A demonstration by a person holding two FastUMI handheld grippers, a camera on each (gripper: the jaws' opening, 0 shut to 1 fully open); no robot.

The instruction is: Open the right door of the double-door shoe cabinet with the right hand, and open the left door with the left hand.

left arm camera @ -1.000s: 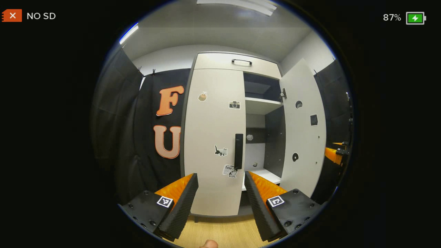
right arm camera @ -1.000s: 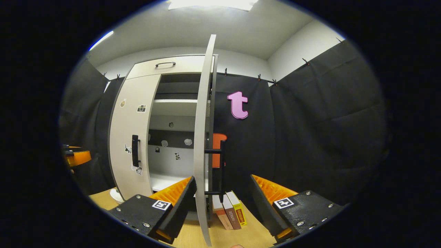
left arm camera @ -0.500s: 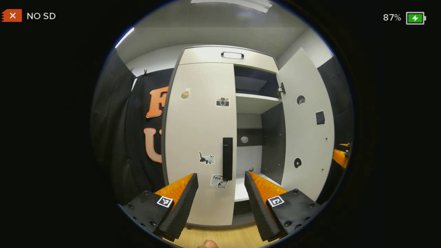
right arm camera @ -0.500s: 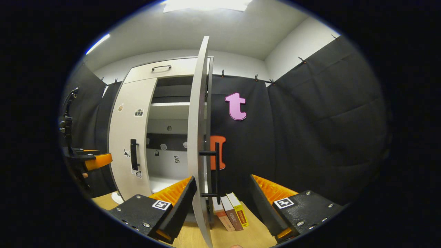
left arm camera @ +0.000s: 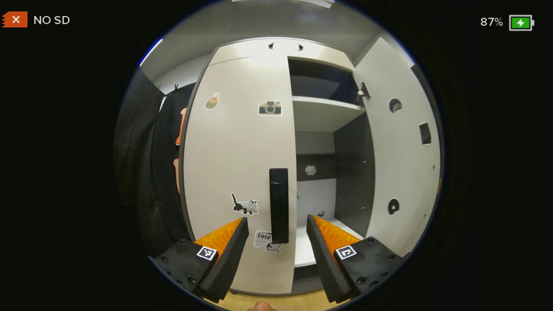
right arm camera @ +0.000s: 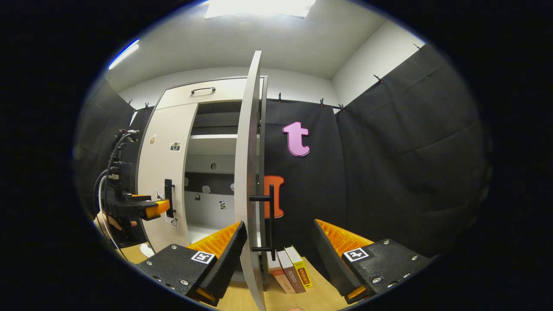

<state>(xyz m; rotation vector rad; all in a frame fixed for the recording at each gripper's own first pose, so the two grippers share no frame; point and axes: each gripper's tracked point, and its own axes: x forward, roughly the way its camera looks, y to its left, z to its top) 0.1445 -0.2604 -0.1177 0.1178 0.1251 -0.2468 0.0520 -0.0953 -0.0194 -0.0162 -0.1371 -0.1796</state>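
The cabinet's left door (left arm camera: 237, 164) is closed, pale with stickers and a black vertical handle (left arm camera: 279, 205). My left gripper (left arm camera: 277, 229) is open, with that handle between its fingers and a gap on each side. The right door (left arm camera: 402, 155) stands swung open, showing shelves (left arm camera: 322, 112) inside. In the right gripper view the right door (right arm camera: 249, 181) is edge-on, its black handle (right arm camera: 270, 218) between the fingers of my open right gripper (right arm camera: 278, 231), untouched. The left gripper (right arm camera: 144, 208) is seen beside the left door's handle (right arm camera: 168, 198).
Three books (right arm camera: 289, 268) stand on the wooden floor (right arm camera: 319, 298) beside the open door. A drawer with a black handle (right arm camera: 203, 90) tops the cabinet. Black cloth walls (right arm camera: 389, 172) close in the booth on both sides.
My left gripper has moved forward to the left door until its handle sits between the fingers. The right gripper has drawn back slightly from the open right door.
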